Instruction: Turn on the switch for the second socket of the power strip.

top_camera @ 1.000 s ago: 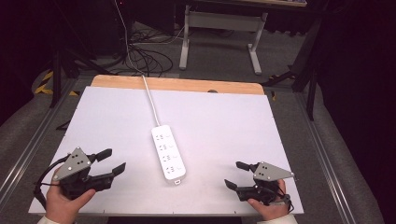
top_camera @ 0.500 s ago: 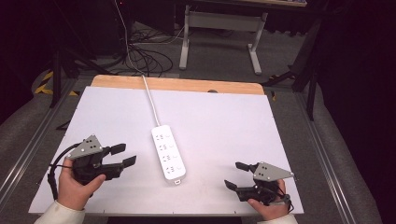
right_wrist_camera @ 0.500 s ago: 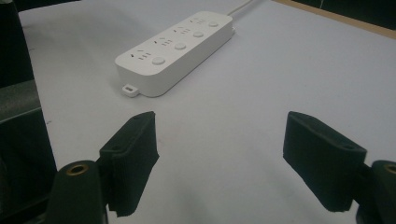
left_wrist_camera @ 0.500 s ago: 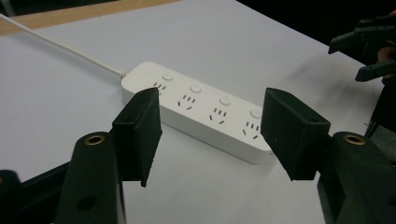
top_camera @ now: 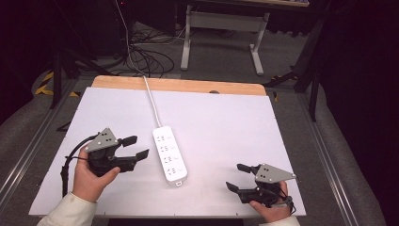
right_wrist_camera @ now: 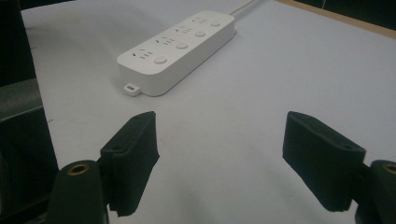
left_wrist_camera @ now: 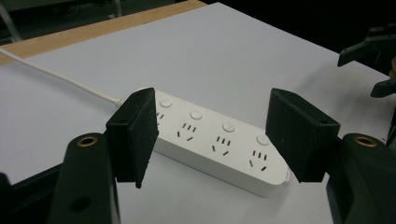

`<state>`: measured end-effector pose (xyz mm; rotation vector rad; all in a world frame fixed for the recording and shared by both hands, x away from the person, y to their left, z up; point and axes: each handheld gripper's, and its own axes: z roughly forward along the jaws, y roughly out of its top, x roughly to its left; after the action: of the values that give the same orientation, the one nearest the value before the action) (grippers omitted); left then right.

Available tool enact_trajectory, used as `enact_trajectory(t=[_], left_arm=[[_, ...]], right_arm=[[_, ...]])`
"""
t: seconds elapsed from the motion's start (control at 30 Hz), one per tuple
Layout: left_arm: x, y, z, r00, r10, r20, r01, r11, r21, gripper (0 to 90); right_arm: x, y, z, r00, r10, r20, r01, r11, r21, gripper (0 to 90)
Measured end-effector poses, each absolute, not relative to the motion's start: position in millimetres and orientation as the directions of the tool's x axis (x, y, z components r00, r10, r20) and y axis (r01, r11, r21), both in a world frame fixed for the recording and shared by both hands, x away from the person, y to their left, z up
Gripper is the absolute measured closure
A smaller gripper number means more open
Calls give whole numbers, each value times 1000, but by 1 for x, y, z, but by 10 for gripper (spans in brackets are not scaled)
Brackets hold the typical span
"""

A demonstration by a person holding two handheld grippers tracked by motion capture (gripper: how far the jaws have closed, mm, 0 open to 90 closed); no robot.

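Since a second ago your left hand has carried its black two-jaw left gripper (top_camera: 136,147) up from the lower left corner of the high view and in toward the middle, and now it sits just left of the white four-socket plastic power strip (top_camera: 170,154). Your jaws on that side stand apart with nothing between them; they have just been opening a touch, still clear of the strip. Look along the left gripper view: the power strip (left_wrist_camera: 219,144) lies across the gap between the two black pads, beyond them, untouched, with four round buttons and four sets of socket slots facing up.

Your right hand has not budged. The black right gripper (top_camera: 239,177) rests at the lower right of the high view, well apart from the strip, jaws spread wide and empty. In the right gripper view the strip (right_wrist_camera: 180,44) sits in the upper middle of the frame, its small tab end nearest the camera.

That strip lies flat at the centre of the white table sheet (top_camera: 226,122), long axis running up and down the frame, slightly tilted. Its white round cable (top_camera: 151,101) leaves the far end, crosses the light wooden table edge (top_camera: 179,85) at the top and drops toward the floor.
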<state>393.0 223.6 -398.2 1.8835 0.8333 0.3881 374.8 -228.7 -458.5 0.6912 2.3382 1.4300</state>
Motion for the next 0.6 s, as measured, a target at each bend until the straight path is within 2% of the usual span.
enact_trajectory(t=[0.27,0.4,0.6], left_arm=[[404,208,-397,726,683,-79,374,-296,879,375],[409,200,-399,736,671,-90,391,-313,866,328],[415,191,-400,735,670,-101,399,-308,864,325]], right_arm=[[375,-229,-458,-838,546,-15,235,384,893,272],[375,-229,-458,-838,545,-13,236,384,893,272],[375,-229,-459,-842,539,-8,238,385,892,276]])
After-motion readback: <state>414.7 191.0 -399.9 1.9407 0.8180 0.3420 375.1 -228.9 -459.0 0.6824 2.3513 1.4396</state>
